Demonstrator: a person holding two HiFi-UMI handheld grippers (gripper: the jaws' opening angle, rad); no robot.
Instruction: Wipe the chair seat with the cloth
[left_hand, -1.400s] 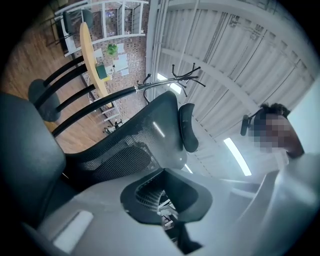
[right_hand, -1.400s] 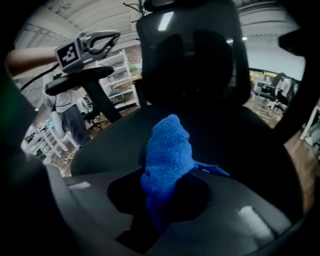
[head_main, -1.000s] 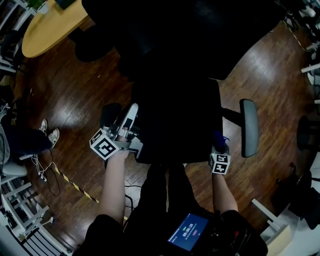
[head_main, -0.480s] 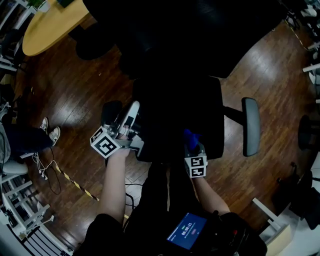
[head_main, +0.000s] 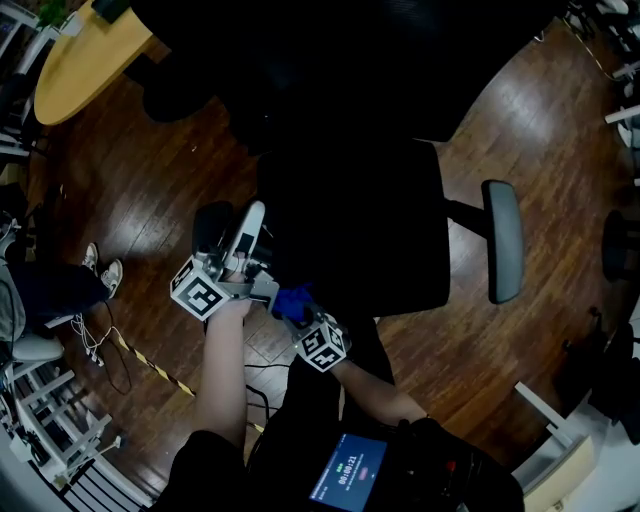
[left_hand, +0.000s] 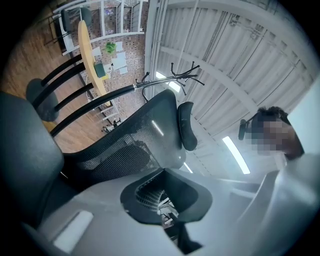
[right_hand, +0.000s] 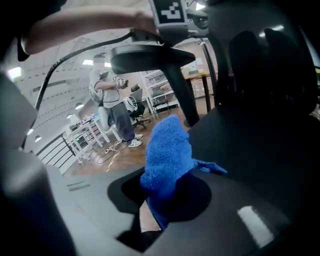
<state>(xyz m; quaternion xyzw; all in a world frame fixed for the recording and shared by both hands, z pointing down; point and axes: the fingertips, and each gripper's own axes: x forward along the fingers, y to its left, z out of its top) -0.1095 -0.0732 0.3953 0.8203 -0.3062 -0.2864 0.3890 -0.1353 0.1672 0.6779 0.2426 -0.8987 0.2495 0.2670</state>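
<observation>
- The right gripper (right_hand: 159, 202) has its jaws clamped on a fluffy blue cloth (right_hand: 167, 150), held at the front corner of the black office chair seat (head_main: 350, 230).
- The left gripper (left_hand: 165, 210), jaws together with nothing between them, sits just beside the chair's grey padded armrest (head_main: 245, 232).

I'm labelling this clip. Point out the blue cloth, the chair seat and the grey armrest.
blue cloth (right_hand: 167, 150), right gripper view, middle of the bunched fabric.
chair seat (head_main: 360, 230), head view, centre of the dark cushion.
grey armrest (head_main: 503, 240), head view, middle of its pad.
</observation>
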